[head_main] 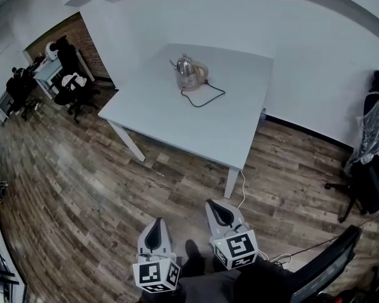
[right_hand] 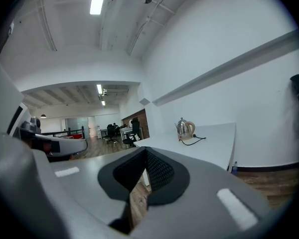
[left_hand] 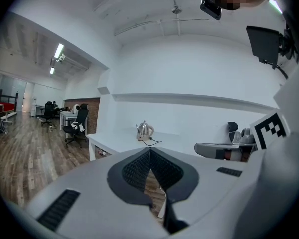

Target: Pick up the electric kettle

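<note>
1. The electric kettle [head_main: 188,72] stands upright on the white tabletop [head_main: 196,125]. It is on the far side, close to the wall.
2. A black cord [head_main: 206,97] lies in a loop on the tabletop, just beside the kettle. From here I cannot tell if it goes into the kettle or into a base under it.
3. Nothing touches the kettle. It is not picked up yet.
4. The left gripper [head_main: 156,223] and the right gripper [head_main: 218,207] are side by side at the bottom of the head view. They are over the wooden floor [head_main: 82,182], on the near side of the table and well apart from the kettle.
5. The left gripper's fingers [left_hand: 139,171] are closed together, and nothing is between them. The kettle looks small and far off ahead.
6. The right gripper's fingers [right_hand: 158,172] are closed together too, and they are empty. The kettle shows far ahead here as well.
7. I think the job is only at its very start, the part where the person gets near the table.
8. Almost all of the work is left to do:
   - come close to the tabletop
   - open the fingers of one gripper
   - close them on the kettle, most likely on its light handle
   - lift the kettle up
9. The cord may pull on the kettle when it goes up, so a slow lift seems best.
</note>
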`<state>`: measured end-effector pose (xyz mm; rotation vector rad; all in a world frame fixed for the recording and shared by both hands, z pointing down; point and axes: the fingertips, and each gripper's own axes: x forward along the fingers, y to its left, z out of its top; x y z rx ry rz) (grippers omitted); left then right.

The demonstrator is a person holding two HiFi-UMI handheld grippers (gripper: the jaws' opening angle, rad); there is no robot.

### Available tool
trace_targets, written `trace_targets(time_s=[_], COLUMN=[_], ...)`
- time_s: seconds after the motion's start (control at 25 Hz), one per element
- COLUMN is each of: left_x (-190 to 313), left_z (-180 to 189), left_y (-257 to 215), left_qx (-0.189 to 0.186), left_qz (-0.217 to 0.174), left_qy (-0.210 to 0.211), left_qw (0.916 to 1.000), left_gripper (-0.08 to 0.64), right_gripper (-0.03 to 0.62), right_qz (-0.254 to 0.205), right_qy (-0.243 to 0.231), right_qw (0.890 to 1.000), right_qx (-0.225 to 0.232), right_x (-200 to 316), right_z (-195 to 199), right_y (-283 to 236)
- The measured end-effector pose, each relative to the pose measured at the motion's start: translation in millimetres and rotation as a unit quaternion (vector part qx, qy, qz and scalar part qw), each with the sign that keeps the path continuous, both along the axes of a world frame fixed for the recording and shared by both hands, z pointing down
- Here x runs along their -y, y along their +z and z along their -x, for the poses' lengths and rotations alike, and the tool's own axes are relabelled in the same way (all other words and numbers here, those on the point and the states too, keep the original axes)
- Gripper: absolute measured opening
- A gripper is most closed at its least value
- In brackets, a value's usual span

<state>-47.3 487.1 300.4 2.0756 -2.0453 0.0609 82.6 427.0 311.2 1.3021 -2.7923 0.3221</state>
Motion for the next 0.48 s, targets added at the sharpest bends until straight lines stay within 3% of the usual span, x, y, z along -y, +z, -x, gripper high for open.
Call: trace_targets(time_s=[0.48], left_x=[89.4], left_z=[96.7], left_y=[-6.1], left_qx=[-0.012], left_qz=[-0.024], left_qy=[0.041], left_qw=[0.9988], left_gripper=[0.000], right_gripper=[0.003], right_qz=[-0.019], right_qy=[0.029], right_qw=[0.999], right_qx=[-0.035], right_x=[76.5], right_z=[95.6], right_y=[-16.1])
